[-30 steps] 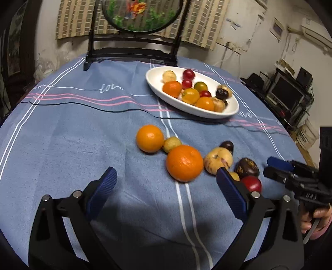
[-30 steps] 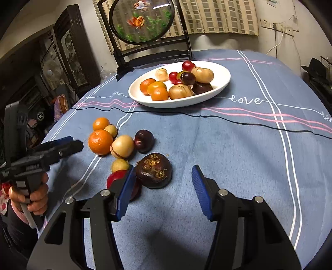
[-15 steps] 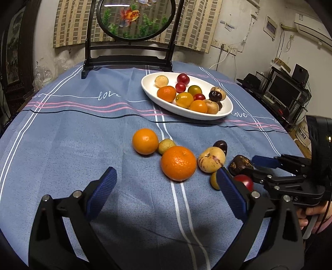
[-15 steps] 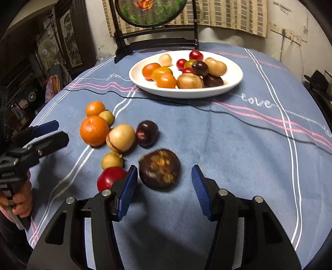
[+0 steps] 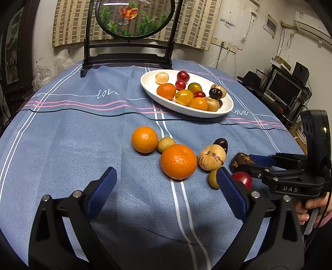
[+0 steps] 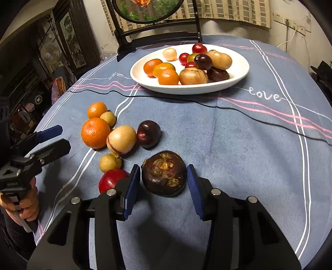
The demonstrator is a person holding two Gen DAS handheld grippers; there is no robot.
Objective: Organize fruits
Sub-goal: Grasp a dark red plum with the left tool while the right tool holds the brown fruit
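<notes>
A white oval plate (image 6: 238, 81) (image 5: 149, 87) holds several fruits at the back of the table. Loose fruits lie on the blue cloth: a large orange (image 5: 178, 161) (image 6: 95, 133), a small orange (image 5: 144, 139), a tan round fruit (image 6: 121, 139), a dark plum (image 6: 149, 134), a red fruit (image 6: 112, 179) and a dark brown mangosteen (image 6: 164, 176) (image 5: 240, 162). My right gripper (image 6: 162, 182) is open with its jaws on either side of the mangosteen, which rests on the cloth. My left gripper (image 5: 166, 193) is open and empty, just in front of the large orange.
A black stand with a round goldfish panel (image 5: 128, 16) stands at the table's far edge. Shelves with electronics (image 5: 286, 89) are off to the right. A dark cabinet and a fan (image 6: 49, 56) are at the left.
My right gripper has moved forward, so the mangosteen now sits between its jaws. My left gripper has drawn back slightly and stays open.
</notes>
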